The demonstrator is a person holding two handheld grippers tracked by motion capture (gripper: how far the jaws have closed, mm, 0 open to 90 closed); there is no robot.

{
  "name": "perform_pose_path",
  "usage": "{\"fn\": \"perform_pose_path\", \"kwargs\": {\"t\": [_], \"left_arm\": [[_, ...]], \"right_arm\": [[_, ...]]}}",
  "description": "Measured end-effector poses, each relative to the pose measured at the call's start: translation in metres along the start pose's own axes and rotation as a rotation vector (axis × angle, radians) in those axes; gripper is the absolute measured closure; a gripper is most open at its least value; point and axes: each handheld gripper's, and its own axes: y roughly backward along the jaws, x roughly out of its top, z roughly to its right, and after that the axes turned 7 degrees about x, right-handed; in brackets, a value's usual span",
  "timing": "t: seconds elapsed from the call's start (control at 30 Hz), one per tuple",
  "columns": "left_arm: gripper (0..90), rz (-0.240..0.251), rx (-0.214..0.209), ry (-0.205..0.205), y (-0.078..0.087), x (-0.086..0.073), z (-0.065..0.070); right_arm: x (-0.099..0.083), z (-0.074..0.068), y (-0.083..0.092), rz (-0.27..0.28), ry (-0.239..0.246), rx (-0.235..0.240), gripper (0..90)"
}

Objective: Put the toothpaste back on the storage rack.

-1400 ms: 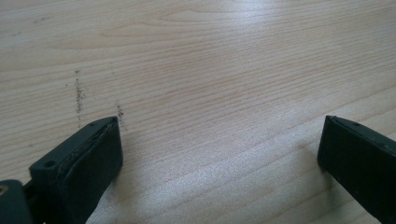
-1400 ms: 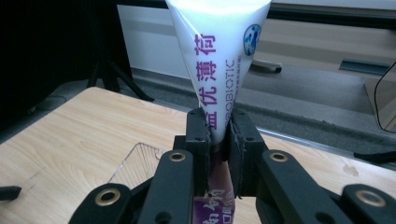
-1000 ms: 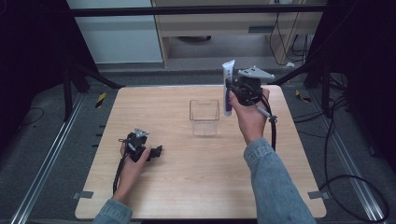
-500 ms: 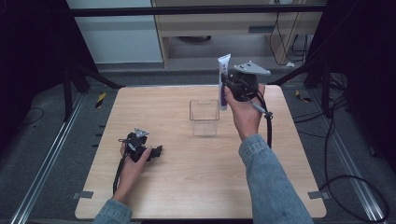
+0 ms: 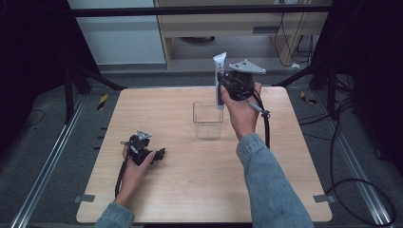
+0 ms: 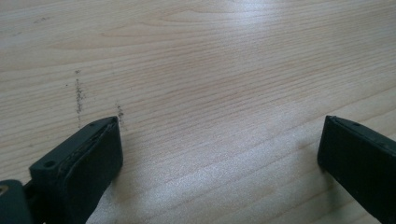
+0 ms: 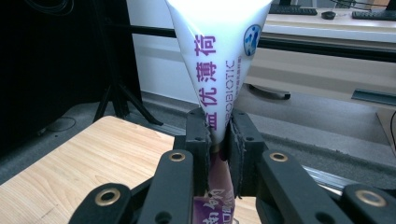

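toothpaste tube (image 5: 219, 80) is already picked up: the right gripper (image 5: 221, 85) pinches it near its middle, upright, flat sealed end up, in the air above the back right edge of the clear box (image 5: 207, 119) on the worktop (image 5: 180, 190). what looks left is lowering it into the box and letting go. left gripper (image 5: 159, 154) rests spread on the worktop, holding nothing.

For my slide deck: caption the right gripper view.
Right gripper clamps a white and purple tube upright above the wooden table.
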Motion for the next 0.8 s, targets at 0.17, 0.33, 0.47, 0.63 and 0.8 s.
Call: {"fn": "perform_pose_path", "kwargs": {"t": [0.17,0.33,0.47,0.63,0.8], "left_arm": [[0.0,0.000,0.000,0.000,0.000,0.000,0.000],[0.0,0.000,0.000,-0.001,0.000,0.000,0.000],[0.0,0.000,0.000,-0.001,0.000,0.000,0.000],[0.0,0.000,0.000,0.000,0.000,0.000,0.000],[0.0,0.000,0.000,0.001,0.000,0.000,0.000]], "right_arm": [[-0.003,-0.004,-0.005,-0.005,0.006,0.005,79.7],[-0.005,-0.009,-0.009,-0.001,0.011,0.012,79.7],[-0.008,-0.012,-0.012,0.001,0.017,0.014,79.7],[-0.011,-0.014,-0.014,0.010,0.015,0.014,79.6],[-0.014,-0.016,-0.018,0.008,0.017,0.012,79.7]]}}
